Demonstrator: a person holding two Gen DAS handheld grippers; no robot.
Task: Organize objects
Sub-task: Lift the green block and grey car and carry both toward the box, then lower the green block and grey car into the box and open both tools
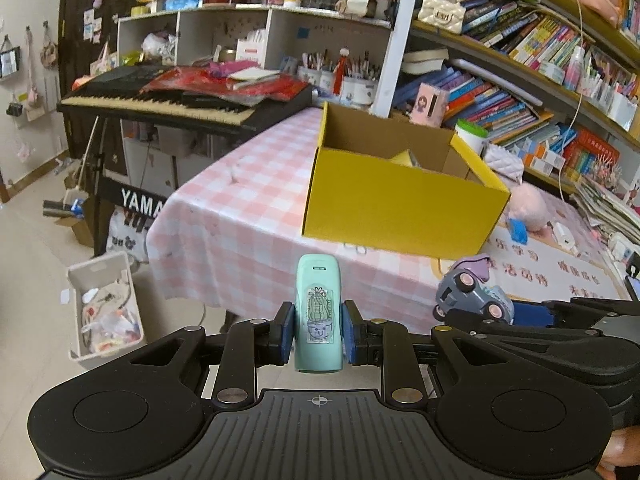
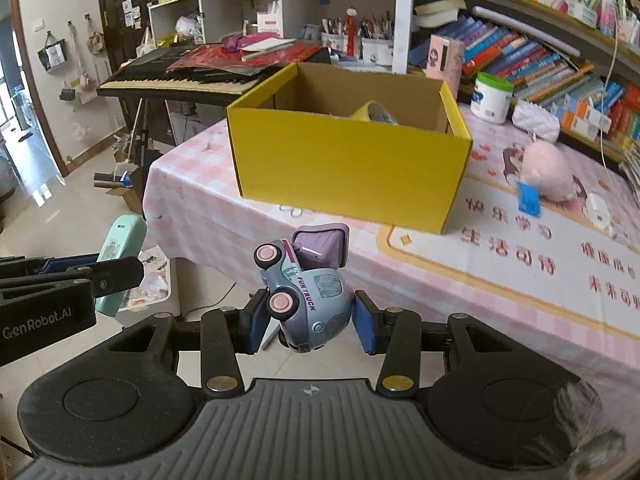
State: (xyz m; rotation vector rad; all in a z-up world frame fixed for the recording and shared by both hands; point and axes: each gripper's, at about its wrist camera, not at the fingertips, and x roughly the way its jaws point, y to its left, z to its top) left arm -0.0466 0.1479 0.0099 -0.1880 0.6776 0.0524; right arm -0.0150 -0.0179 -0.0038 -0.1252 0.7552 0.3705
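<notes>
Above the near edge of the bench (image 2: 500, 280), the left hand-held gripper (image 1: 318, 334) is gripping a mint green case (image 1: 318, 312) upright between its pads, and the right hand-held gripper (image 2: 310, 320) is clamping a toy truck (image 2: 306, 300) tilted on its side. Both are being carried, I judge, toward the yellow box (image 2: 348, 168), well apart ahead. Next, each must be reaching over the rim before releasing.
</notes>
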